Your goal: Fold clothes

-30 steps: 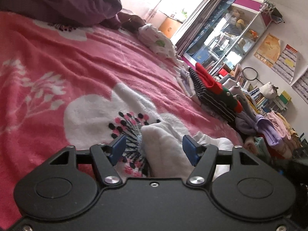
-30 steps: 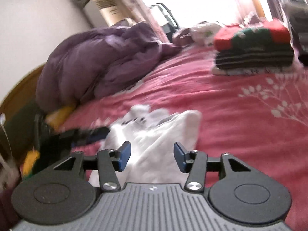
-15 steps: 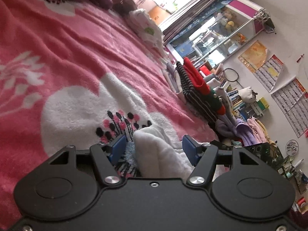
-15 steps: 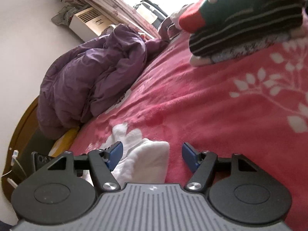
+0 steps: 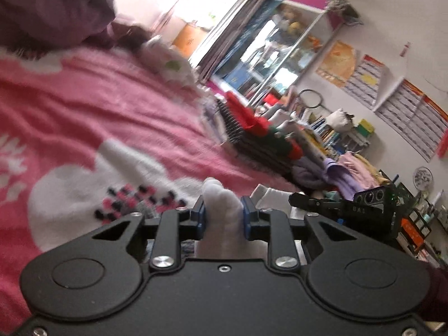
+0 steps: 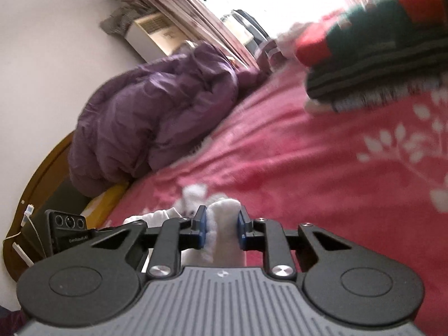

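A white fleecy garment [image 5: 221, 204] lies on the pink bed blanket [image 5: 112, 117]. My left gripper [image 5: 221, 218] is shut on a bunched edge of it, the cloth squeezed between the blue pads. My right gripper [image 6: 221, 224] is shut on another edge of the same white garment [image 6: 224, 218]. The right gripper also shows at the right of the left wrist view [image 5: 350, 210], and the left gripper at the left of the right wrist view [image 6: 70, 229]. Most of the garment is hidden below the gripper bodies.
A stack of folded clothes, red, green and striped [image 5: 257, 137] [image 6: 378, 56], sits farther along the bed. A purple duvet [image 6: 145, 112] is heaped by the headboard. Shelves and a pile of loose clothes [image 5: 344, 168] stand beyond the bed's edge.
Both grippers have closed from open onto the white garment's edges. Both views have shifted and blurred, so the grippers are moving.
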Available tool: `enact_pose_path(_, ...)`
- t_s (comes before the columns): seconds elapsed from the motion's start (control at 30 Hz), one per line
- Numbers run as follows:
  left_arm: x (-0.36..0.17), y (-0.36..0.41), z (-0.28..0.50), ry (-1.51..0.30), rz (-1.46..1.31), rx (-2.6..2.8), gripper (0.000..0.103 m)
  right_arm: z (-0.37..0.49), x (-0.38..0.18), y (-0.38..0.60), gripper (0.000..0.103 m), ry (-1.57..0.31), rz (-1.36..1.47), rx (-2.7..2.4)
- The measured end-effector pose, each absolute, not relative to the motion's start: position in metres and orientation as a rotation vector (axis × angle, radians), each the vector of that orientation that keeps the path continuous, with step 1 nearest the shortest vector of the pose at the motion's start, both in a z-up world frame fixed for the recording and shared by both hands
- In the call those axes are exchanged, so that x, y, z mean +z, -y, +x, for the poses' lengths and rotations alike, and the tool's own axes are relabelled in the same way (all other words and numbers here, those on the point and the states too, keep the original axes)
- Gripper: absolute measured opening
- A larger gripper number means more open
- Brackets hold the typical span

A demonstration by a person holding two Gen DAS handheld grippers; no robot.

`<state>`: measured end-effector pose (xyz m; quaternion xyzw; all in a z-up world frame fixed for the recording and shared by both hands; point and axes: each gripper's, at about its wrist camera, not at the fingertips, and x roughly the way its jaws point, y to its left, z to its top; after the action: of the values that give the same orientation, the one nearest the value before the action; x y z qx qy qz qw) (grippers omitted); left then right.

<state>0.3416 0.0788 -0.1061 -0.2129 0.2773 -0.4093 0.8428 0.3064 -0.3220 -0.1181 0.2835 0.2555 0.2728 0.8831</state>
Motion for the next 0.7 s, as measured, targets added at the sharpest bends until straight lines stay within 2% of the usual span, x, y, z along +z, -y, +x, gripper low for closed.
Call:
enact_pose_path(0.3, -0.068, -0.084, 0.279, -0.450, -0.391, -0.914, 0.022, 0.246, -0.066, 0.318, 0.023, -0.410, 0.468, 0.617)
enact_pose_path(0.7, -0.064, -0.083, 0.177, -0.459, -0.289, -0.876, 0.022, 0.149, -0.053, 0.305, 0.023, -0.397, 0.418, 0.607)
